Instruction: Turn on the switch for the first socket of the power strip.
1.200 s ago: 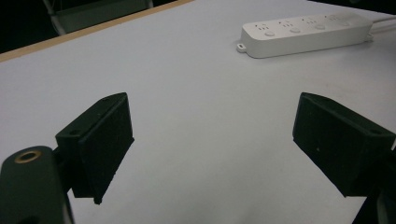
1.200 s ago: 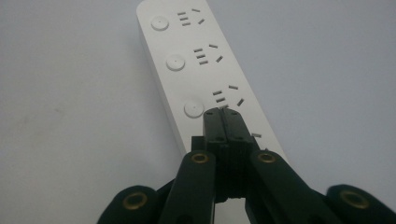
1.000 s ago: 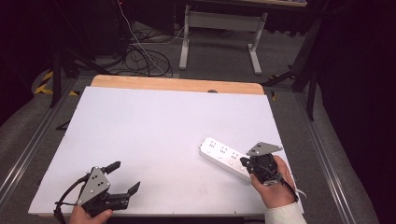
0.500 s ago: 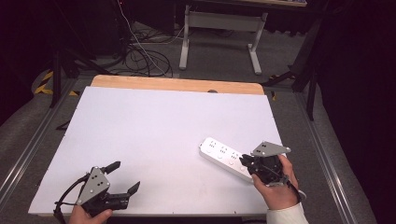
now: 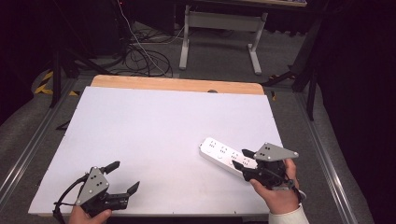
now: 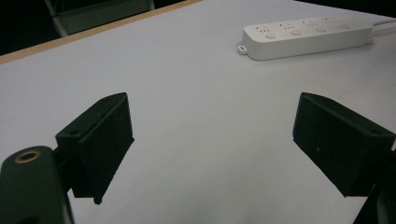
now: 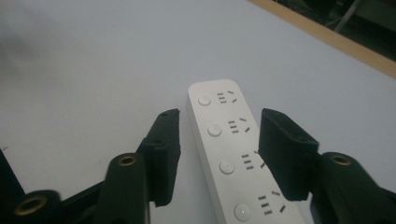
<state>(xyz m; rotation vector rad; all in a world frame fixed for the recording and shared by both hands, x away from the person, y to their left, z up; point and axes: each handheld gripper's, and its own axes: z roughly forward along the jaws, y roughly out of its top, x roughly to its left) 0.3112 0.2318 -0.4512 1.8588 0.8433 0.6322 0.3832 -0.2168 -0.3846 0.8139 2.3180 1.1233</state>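
Right gripper point(image 5: 243, 169) has crept in over the power strip point(image 5: 223, 154)'s near end, jaws now straddling it, spread, not clamped (grasp looks imminent). Left gripper point(image 5: 122, 177) stays parked well left of the strip, jaws wide, holding nothing.

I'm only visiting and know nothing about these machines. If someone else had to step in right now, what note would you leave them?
Right gripper: open, its fingers on either side of the white power strip, not yet closed on it. I can't tell if they touch it.
Left gripper: open, holding nothing, near the front left corner of the white table.
Power strip: lies flat toward the table's right front, buttons and sockets facing up.
Done: the right gripper is lined up around the strip's near end.
Left: probably close the fingers and take hold of the strip.
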